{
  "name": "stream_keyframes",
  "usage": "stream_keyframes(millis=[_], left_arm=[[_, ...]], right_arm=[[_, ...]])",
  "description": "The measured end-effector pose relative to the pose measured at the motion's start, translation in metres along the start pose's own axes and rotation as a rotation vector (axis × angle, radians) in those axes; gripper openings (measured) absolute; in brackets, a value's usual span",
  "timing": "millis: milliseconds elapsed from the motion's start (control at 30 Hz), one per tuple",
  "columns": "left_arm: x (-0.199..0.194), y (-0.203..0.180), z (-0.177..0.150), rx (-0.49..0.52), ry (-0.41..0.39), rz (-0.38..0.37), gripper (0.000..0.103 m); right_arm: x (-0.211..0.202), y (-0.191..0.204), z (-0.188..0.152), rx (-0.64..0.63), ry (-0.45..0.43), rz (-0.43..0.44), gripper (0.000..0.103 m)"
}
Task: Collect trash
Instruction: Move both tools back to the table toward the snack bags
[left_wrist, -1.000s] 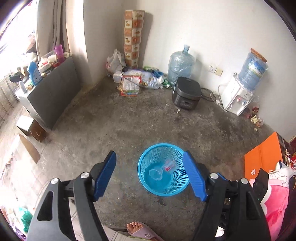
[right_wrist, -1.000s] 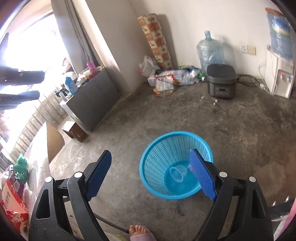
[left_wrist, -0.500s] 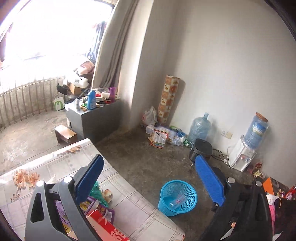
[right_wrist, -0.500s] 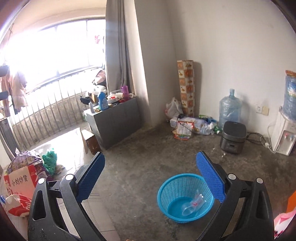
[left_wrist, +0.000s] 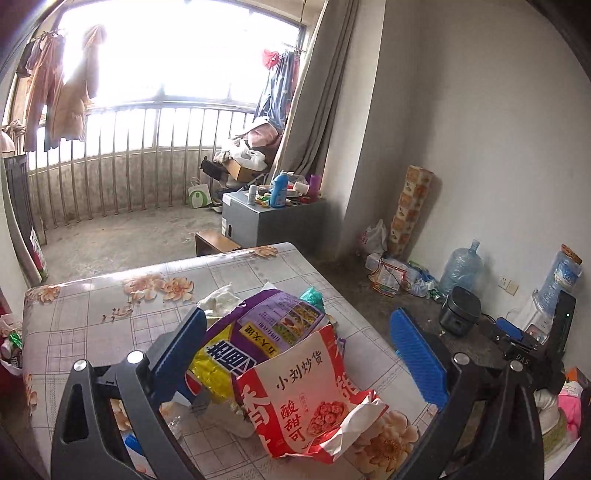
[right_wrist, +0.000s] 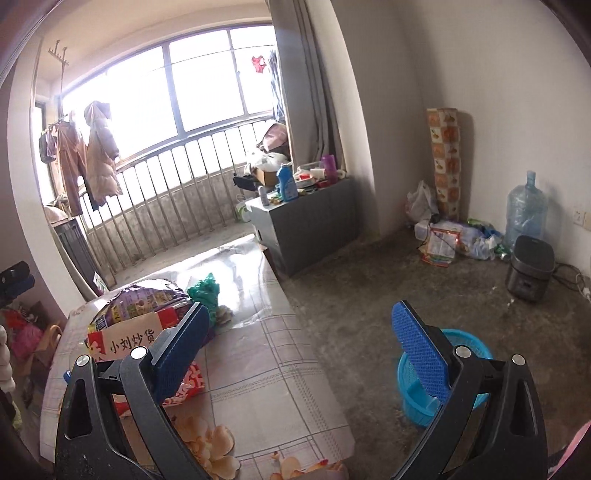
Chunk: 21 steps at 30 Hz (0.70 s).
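A heap of empty snack bags lies on the flowered table (left_wrist: 92, 314): a red and white bag (left_wrist: 310, 398) in front, a purple and yellow bag (left_wrist: 258, 328) behind it, a green wrapper (left_wrist: 312, 295) and white paper at the back. My left gripper (left_wrist: 299, 347) hangs open over the heap, its blue pads either side of the bags and clear of them. In the right wrist view the same red bag (right_wrist: 125, 341) and purple bag (right_wrist: 144, 295) lie at the left. My right gripper (right_wrist: 299, 343) is open above the table's (right_wrist: 258, 373) right edge, with the blue basket (right_wrist: 417, 398) on the floor behind its right finger.
A grey cabinet (right_wrist: 306, 218) with bottles stands by the curtain. Along the far wall are a water jug (right_wrist: 526, 210), a black cooker (right_wrist: 530, 267), a patterned roll (right_wrist: 445, 162) and a litter pile (right_wrist: 454, 240). My right gripper (left_wrist: 532, 339) shows at the left wrist view's right edge.
Both grippers have swung away from the blue basket on the floor and up to the table. The left now hangs over the snack bags. Both jaws stand wider than a second ago.
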<state>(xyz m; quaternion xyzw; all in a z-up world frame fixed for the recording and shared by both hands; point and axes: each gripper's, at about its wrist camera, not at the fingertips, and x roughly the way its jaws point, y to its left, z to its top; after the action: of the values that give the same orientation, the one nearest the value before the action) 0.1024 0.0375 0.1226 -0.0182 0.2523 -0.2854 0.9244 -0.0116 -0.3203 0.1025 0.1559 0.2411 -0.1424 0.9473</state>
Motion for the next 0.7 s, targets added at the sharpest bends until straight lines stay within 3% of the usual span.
stream_keyframes(millis=[200,467,600,700], left_arm=[[0.009,0.016,-0.044,-0.052,0.082,-0.008,0.096],[0.036,0.030,-0.086,-0.050,0.179,0.022,0.057],[0.047,0.036,-0.098,-0.068,0.214,-0.009,0.040],[0.052,0.038,-0.104,-0.067,0.230,-0.024,0.033]], right_arm=[[0.016,0.031,-0.005,0.019,0.095,0.115,0.079],[0.052,0.070,-0.023,0.021,0.276,0.240,0.042],[0.076,0.085,-0.034,0.033,0.382,0.332,0.033],[0.087,0.099,-0.040,-0.022,0.472,0.371,0.029]])
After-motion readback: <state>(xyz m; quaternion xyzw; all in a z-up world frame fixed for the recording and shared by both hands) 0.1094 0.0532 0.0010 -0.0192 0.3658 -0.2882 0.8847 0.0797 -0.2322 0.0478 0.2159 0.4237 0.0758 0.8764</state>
